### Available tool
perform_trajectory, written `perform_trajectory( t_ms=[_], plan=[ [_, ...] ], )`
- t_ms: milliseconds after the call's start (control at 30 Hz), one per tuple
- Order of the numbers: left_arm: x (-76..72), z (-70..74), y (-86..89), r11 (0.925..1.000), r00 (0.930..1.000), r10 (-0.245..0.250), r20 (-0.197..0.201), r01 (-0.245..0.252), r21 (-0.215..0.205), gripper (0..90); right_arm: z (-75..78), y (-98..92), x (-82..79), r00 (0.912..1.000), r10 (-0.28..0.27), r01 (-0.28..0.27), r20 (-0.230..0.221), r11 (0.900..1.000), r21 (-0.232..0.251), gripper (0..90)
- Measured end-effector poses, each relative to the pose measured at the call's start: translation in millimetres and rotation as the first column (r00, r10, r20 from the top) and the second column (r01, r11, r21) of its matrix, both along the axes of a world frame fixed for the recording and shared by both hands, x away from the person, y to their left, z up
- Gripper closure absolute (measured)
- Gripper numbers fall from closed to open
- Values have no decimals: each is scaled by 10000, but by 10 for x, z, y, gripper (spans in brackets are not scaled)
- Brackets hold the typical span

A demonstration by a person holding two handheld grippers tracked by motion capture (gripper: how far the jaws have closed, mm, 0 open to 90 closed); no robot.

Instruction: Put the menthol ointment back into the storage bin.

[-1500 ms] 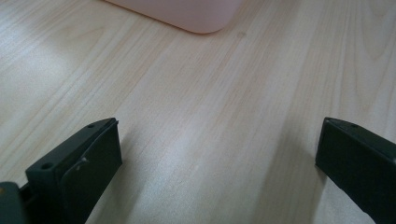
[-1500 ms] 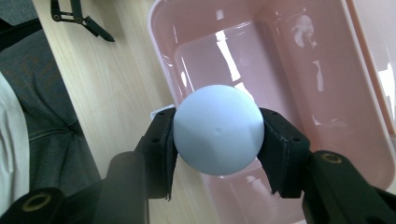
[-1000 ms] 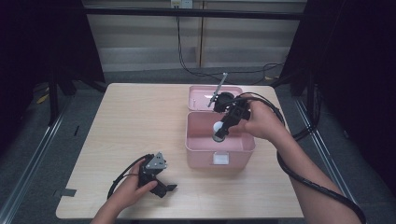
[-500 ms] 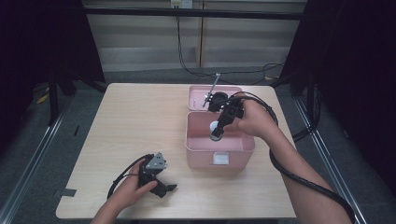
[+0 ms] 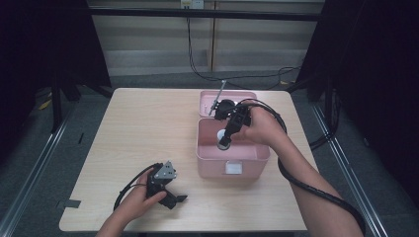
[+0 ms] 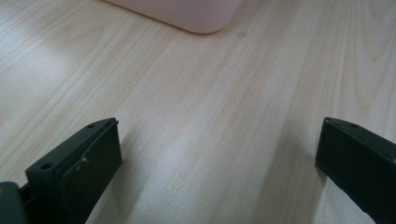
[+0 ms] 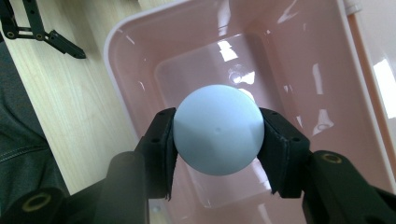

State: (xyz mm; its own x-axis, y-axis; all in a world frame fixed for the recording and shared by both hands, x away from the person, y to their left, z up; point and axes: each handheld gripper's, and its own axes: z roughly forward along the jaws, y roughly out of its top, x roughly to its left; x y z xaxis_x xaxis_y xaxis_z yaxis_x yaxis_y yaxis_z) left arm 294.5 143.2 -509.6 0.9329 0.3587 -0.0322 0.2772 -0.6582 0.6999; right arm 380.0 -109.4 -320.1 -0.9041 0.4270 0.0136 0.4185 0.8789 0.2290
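No lettering can be read anywhere; the white label (image 5: 231, 168) on the pink bin (image 5: 257, 154) is illegible.

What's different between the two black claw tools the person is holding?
The right gripper is shut on a pale blue ball; the left gripper holds nothing, its jaws wide open. The right gripper hangs over the pink bin; the left gripper rests low on the wooden table, away from the bin. Both have two black jaws.
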Motion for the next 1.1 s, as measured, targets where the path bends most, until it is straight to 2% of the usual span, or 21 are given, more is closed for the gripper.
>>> perform_trajectory(
  t_ms=[500, 600, 1100],
  plan=[
    [2, 0, 1, 10000, 10000, -28, -13, 28, -20, 0, -116, 178, 50, 9998, 202, -202, -69, 9998, -10, 507],
    [1, -1, 0, 10000, 10000, -9, -14, 9, -37, 0, -144, 214, 71, 9989, 467, -467, 18, 9989, 4, 507],
    [0, -1, 0, 10000, 10000, -7, -35, 7, -30, 0, -247, 392, 79, 9970, 772, -772, 59, 9970, -83, 507]
  ],
)
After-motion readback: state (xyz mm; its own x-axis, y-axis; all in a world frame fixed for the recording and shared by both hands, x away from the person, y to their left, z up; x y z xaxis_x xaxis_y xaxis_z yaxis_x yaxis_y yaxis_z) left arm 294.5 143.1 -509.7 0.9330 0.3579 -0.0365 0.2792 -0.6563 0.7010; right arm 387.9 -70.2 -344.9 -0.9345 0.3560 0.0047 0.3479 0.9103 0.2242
